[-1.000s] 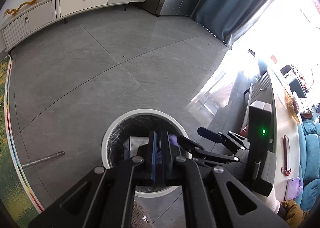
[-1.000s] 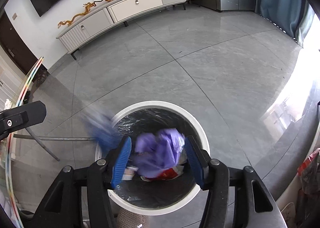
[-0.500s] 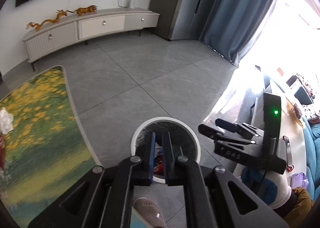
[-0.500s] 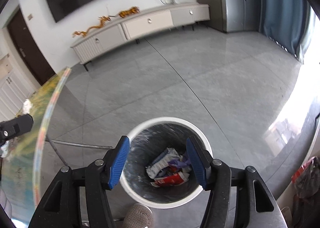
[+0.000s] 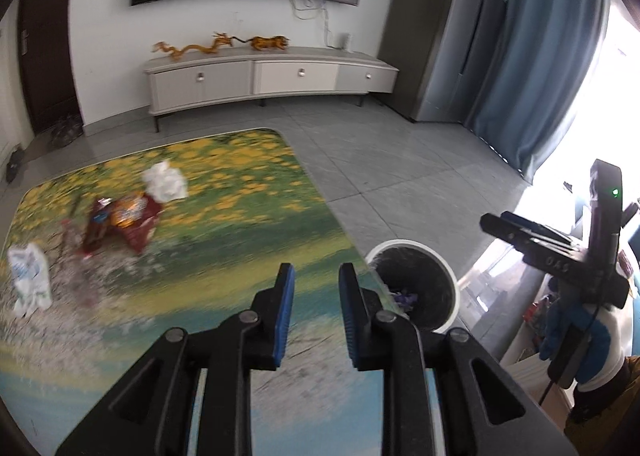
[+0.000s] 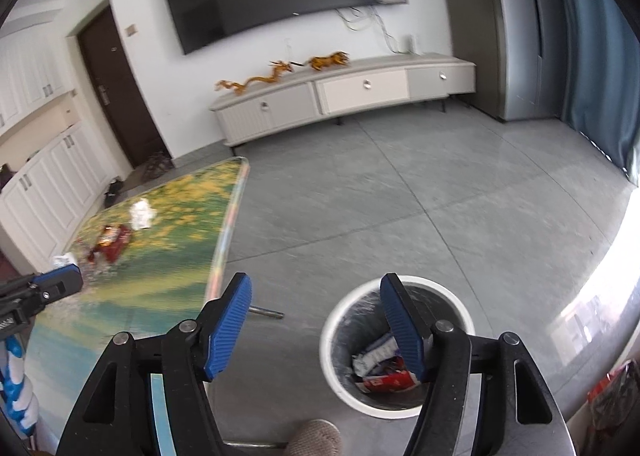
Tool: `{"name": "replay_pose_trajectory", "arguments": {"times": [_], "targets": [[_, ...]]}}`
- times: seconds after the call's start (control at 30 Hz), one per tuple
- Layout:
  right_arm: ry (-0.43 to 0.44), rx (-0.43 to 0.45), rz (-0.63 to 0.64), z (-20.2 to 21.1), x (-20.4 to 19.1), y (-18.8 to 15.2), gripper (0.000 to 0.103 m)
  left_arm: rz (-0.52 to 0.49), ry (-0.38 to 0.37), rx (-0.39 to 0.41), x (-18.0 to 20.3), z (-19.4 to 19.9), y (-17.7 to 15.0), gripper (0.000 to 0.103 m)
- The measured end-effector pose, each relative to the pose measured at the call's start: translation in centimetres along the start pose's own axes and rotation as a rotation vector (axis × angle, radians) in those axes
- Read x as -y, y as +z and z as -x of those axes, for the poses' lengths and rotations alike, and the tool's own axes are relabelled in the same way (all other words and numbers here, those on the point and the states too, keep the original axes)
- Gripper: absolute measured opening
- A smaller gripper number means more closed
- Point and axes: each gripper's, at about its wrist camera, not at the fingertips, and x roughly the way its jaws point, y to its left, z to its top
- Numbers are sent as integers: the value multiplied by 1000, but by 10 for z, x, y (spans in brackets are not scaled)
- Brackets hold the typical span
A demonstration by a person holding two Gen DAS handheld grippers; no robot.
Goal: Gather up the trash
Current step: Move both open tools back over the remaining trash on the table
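Both tools are empty: our left tool [image 5: 316,280] and right tool [image 6: 316,296] have just been opening. Crumpled white paper [image 5: 166,181], a red snack wrapper [image 5: 124,220] and a white bag [image 5: 30,280] lie on the table [image 5: 240,216]; the white bin [image 6: 396,340] holds trash.

Not much can actually be read here. A short white marking [image 5: 557,258] is printed on the black plastic body of the right gripper [image 5: 496,219]; it looks like three characters, maybe "045", but can't be made out for sure. A bit of white lettering [image 6: 5,323] is seen on the black left gripper [image 6: 56,282], cut off by the frame edge. Both sets of jaws have just been opening, with nothing caught between. Print on the crumpled red-and-orange snack wrapper [image 5: 124,222] is blurred beyond reading.
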Motion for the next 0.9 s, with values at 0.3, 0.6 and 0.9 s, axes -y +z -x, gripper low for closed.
{"name": "replay_pose_trajectory", "arguments": {"times": [0.3, 0.6, 0.9], "targets": [[97, 29, 62, 6, -73, 9, 67, 118, 97, 37, -91, 51, -37, 22], [143, -26, 143, -26, -126, 12, 67, 230, 209, 20, -179, 64, -70, 22], [194, -82, 195, -82, -165, 30, 67, 333, 314, 26, -267, 60, -65, 23]]}}
